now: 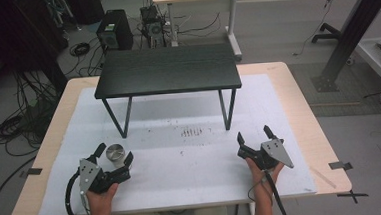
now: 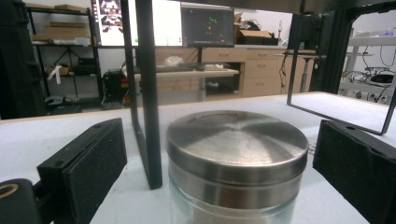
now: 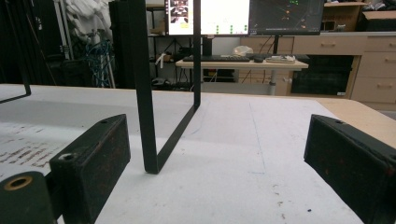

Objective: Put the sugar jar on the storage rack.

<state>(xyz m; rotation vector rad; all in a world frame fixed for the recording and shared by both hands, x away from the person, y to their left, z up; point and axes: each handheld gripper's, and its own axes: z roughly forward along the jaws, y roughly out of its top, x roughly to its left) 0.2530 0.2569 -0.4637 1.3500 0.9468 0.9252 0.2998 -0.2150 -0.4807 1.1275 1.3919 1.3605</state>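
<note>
- Work in hand: the left gripper (image 1: 114, 154) is set to take hold of a glass jar with a brushed steel lid (image 1: 114, 153). The jar stands upright on the white mat (image 1: 193, 182) covering the bench (image 1: 298, 106), near the front left leg of the small black table (image 1: 167, 69).
- Left gripper: fingers (image 2: 88, 172) apart, one on each side of the jar, neither touching it. Nothing is held.
- Right gripper (image 1: 254, 135): fingers (image 3: 93, 163) apart and empty, resting over bare mat well away from the jar.
- Recommended execution: judged from the gap on both sides, the jar sits roughly central but slightly nearer the far finger. Centre it before closing so that both fingers meet the wall together and the jar is not pushed sideways.
- Grip on the glass body or the lid's band, not the rounded top edge, where the fingers could slip.
- Risk: the table leg (image 2: 144, 93) stands just beside the jar; lift straight up or draw back to avoid striking it.
- View comparison: the high view gives the layout, both hands and the jar's place relative to the table, but not the finger clearances.
- The left gripper view shows the glass wall below the lid and the spacing at each finger.
- The right gripper view shows the table's other front leg (image 3: 144, 93) and scuff marks on the mat.
</note>
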